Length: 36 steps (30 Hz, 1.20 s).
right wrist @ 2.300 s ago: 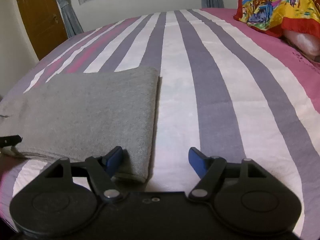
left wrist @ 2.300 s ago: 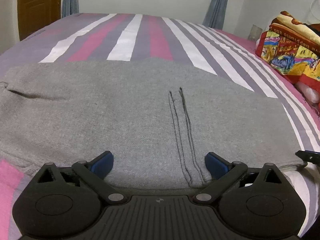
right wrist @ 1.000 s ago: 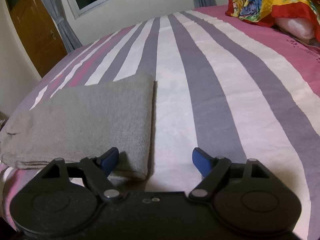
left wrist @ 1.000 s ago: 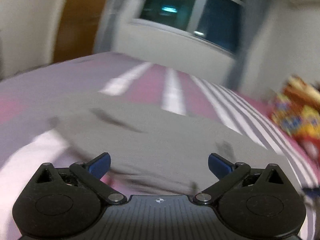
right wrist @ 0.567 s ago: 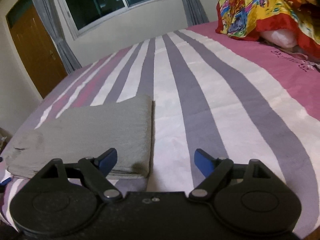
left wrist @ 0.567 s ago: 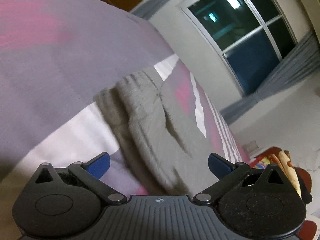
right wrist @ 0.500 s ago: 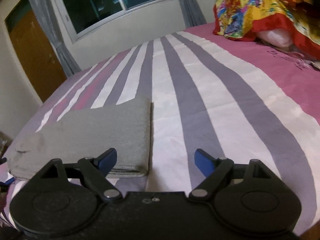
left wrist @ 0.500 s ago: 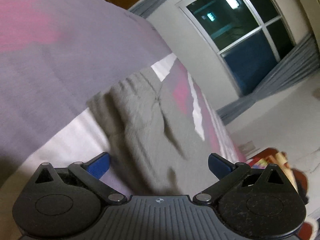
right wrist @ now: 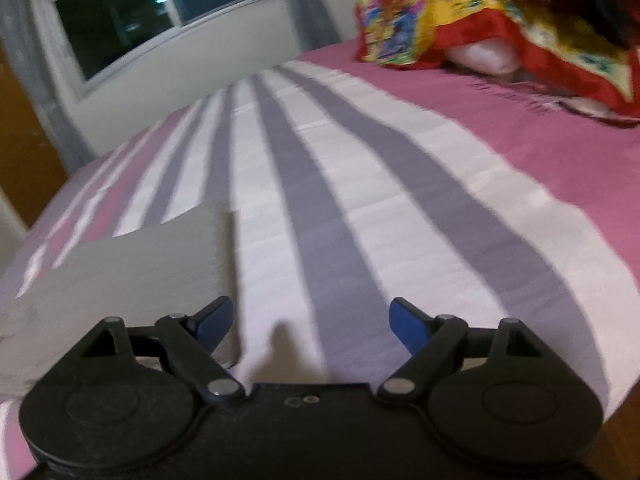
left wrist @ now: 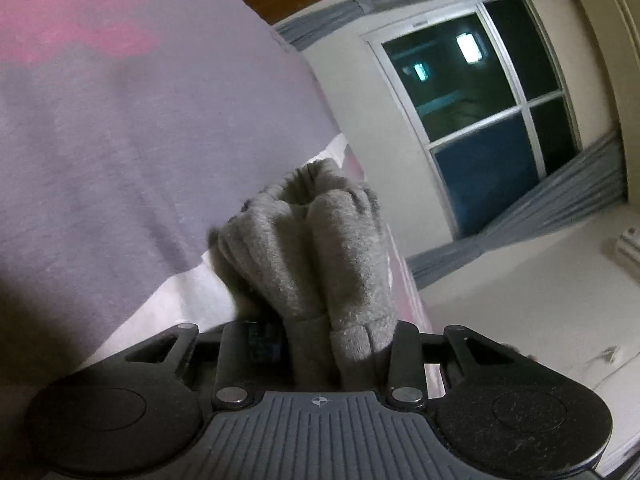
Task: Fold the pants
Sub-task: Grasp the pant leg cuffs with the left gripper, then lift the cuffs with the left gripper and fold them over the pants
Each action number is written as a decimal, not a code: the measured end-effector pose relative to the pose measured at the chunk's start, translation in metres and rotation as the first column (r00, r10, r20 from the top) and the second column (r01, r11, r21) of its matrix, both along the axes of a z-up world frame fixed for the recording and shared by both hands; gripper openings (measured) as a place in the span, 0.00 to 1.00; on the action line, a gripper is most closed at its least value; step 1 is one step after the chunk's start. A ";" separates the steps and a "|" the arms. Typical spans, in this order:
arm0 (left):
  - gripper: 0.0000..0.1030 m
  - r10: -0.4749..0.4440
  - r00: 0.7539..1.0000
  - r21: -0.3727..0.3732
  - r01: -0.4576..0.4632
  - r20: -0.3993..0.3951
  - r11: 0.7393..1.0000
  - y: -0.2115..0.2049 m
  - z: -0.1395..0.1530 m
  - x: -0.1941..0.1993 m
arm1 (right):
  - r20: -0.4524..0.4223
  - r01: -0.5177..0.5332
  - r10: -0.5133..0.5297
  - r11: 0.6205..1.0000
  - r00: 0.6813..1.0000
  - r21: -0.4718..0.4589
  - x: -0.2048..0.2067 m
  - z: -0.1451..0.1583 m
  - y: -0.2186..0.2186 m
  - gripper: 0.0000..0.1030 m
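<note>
- Striped bedding [right wrist: 400, 208] in pink, white and grey-purple covers the bed, with a dark window [right wrist: 132, 12] and grey curtains behind it.
- At the far right corner lies a bright red and yellow blanket [right wrist: 472, 16].
- Folded grey pants [right wrist: 132, 264] lie flat on the left part of the bed in the right wrist view, their right edge straight.
- Over the near right corner of the pants hovers the right gripper [right wrist: 310, 320], its blue-tipped jaws spread wide and gripping nothing.
- In the tilted left wrist view, the left gripper [left wrist: 334, 344] is clamped tight on a bunched edge of the pants [left wrist: 320, 248], the cloth bulging up between its jaws.
</note>
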<state>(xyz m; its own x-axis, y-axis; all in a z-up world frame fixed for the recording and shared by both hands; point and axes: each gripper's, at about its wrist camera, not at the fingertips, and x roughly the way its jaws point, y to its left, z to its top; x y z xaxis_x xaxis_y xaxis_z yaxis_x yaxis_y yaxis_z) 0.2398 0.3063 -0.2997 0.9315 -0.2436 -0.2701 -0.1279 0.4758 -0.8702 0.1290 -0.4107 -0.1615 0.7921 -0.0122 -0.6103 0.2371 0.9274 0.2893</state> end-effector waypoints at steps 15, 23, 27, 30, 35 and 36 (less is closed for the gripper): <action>0.27 0.016 0.997 0.113 -0.008 -0.071 0.994 0.003 0.012 -0.010 | -0.147 0.203 -0.218 0.973 0.965 -0.113 0.025 -0.020 -0.033 0.94; 0.26 -0.024 1.000 0.220 0.022 0.006 0.975 -0.010 0.073 -0.025 | -0.166 0.171 -0.196 0.974 0.967 -0.150 0.033 -0.024 -0.029 1.00; 0.26 -0.079 0.994 0.283 0.055 0.073 0.958 -0.031 0.122 -0.020 | -0.129 0.180 -0.220 0.948 0.967 -0.264 0.035 -0.019 -0.031 1.00; 0.26 -0.148 0.982 0.353 0.099 0.115 0.931 -0.061 0.159 -0.010 | -0.094 0.214 -0.253 0.927 0.963 -0.307 0.025 -0.016 -0.041 1.00; 0.26 -0.285 0.946 0.438 0.192 0.156 0.878 -0.130 0.201 -0.001 | 0.043 0.281 -0.277 0.951 0.960 -0.129 -0.012 -0.003 -0.066 1.00; 0.26 -0.311 0.937 0.448 0.213 0.157 0.868 -0.147 0.205 0.004 | 0.052 0.285 -0.280 0.952 0.959 -0.114 -0.016 -0.002 -0.068 1.00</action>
